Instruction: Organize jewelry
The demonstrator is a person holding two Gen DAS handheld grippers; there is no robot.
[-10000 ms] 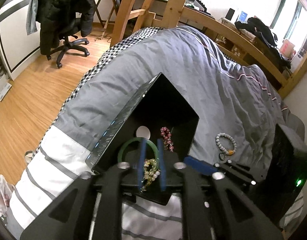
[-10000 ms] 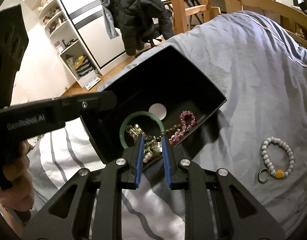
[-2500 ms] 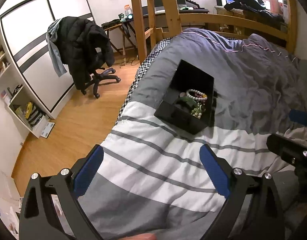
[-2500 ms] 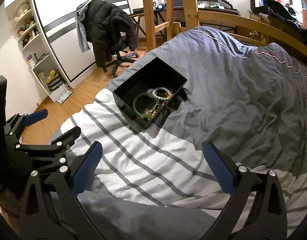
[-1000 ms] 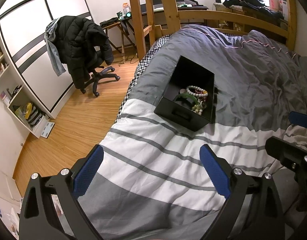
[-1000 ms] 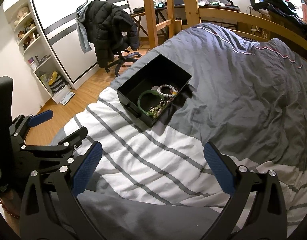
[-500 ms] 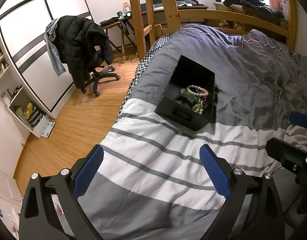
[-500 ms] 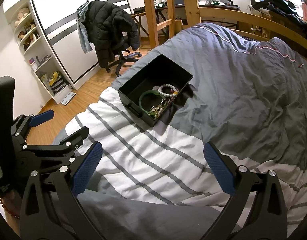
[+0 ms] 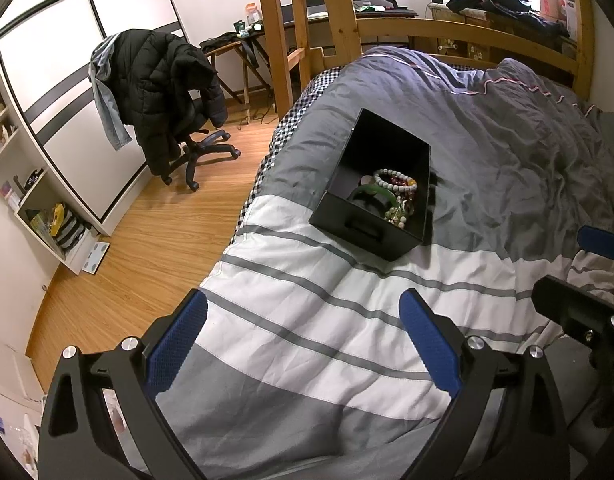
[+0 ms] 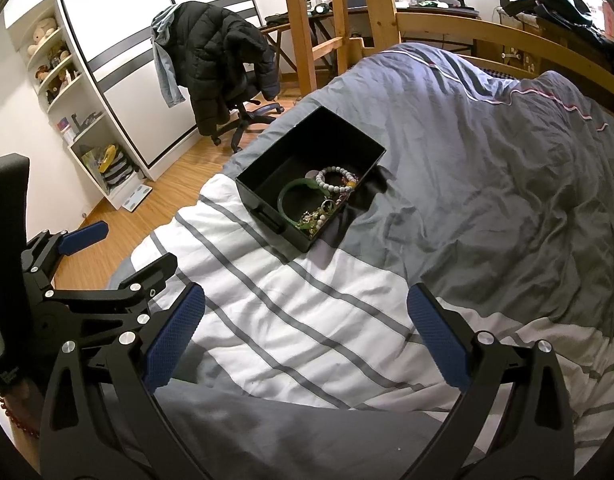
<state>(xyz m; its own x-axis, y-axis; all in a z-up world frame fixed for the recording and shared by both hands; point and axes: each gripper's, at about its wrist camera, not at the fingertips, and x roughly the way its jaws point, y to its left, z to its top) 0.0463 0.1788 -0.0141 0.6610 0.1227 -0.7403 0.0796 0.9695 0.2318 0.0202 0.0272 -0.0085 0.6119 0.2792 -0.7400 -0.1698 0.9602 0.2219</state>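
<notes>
Since ten seconds back we've pulled both grippers right out of the black box (image 9: 371,216), and the white bead bracelet (image 9: 395,181) that was lying out on the duvet is now inside it. Our left gripper (image 9: 303,344) is spread wide with nothing in it, and so is our right gripper (image 10: 305,336), both well short of the box, over the striped end of the duvet (image 10: 307,320). From the right wrist view the one box sits at about 12 o'clock, on the bed (image 10: 487,184). In it we count one green bangle (image 10: 297,200), one white bead bracelet (image 10: 333,180) and a tangle of small gold-coloured pieces (image 10: 317,216) toward its near corner; can't count those, too small. At 11 o'clock there's one office chair (image 10: 231,116) with a black jacket (image 10: 215,64) over it.
</notes>
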